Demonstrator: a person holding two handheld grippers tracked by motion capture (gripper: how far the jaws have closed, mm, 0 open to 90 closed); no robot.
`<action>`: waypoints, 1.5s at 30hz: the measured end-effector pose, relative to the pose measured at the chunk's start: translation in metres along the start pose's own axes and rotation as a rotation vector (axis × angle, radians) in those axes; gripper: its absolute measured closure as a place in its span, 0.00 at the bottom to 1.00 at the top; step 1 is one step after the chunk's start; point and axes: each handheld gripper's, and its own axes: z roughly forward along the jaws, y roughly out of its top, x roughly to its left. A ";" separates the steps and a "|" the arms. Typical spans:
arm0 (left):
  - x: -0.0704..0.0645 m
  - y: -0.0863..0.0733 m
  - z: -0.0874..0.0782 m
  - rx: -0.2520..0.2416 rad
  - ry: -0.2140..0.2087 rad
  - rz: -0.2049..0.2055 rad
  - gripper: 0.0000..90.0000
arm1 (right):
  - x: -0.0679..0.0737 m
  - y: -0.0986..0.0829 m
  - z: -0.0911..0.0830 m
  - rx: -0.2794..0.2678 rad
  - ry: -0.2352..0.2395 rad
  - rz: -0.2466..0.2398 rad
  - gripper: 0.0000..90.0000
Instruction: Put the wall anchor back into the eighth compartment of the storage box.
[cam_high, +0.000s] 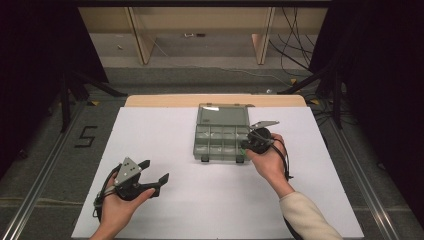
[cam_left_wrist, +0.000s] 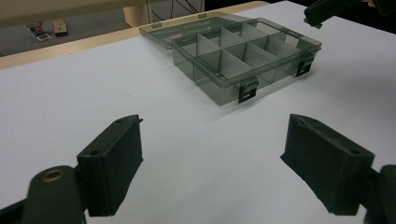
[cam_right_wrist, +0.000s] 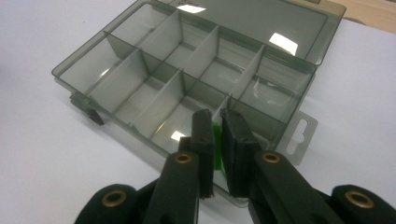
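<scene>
A smoky clear compartment box (cam_high: 216, 142) lies open on the white sheet, its lid (cam_high: 223, 114) folded flat behind it. My right gripper (cam_high: 244, 148) hovers at the box's front right corner. In the right gripper view its jaws (cam_right_wrist: 217, 122) are nearly together above the nearest right compartment (cam_right_wrist: 261, 122), pinching a small green piece (cam_right_wrist: 216, 140). The compartments (cam_right_wrist: 140, 88) that show look empty. My left gripper (cam_high: 157, 170) is held low at the front left, well apart from the box. It stands wide open (cam_left_wrist: 215, 128) with nothing between its fingers, facing the box (cam_left_wrist: 243, 58).
The white sheet (cam_high: 210, 200) covers most of the table, and a strip of wood (cam_high: 215, 100) shows at the far edge. Two black latches (cam_left_wrist: 247, 91) hang on the box's front wall. Cables and table legs lie on the floor beyond.
</scene>
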 end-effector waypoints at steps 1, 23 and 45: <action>0.000 0.000 0.000 0.000 0.000 0.000 0.21 | -0.001 0.000 0.000 0.004 0.000 -0.002 0.94; 0.000 0.000 0.000 0.001 0.000 0.000 0.21 | -0.007 -0.004 0.005 -0.011 -0.034 0.019 0.94; 0.000 0.000 0.001 0.001 -0.002 0.000 0.21 | -0.008 -0.005 0.008 -0.011 -0.041 0.021 0.93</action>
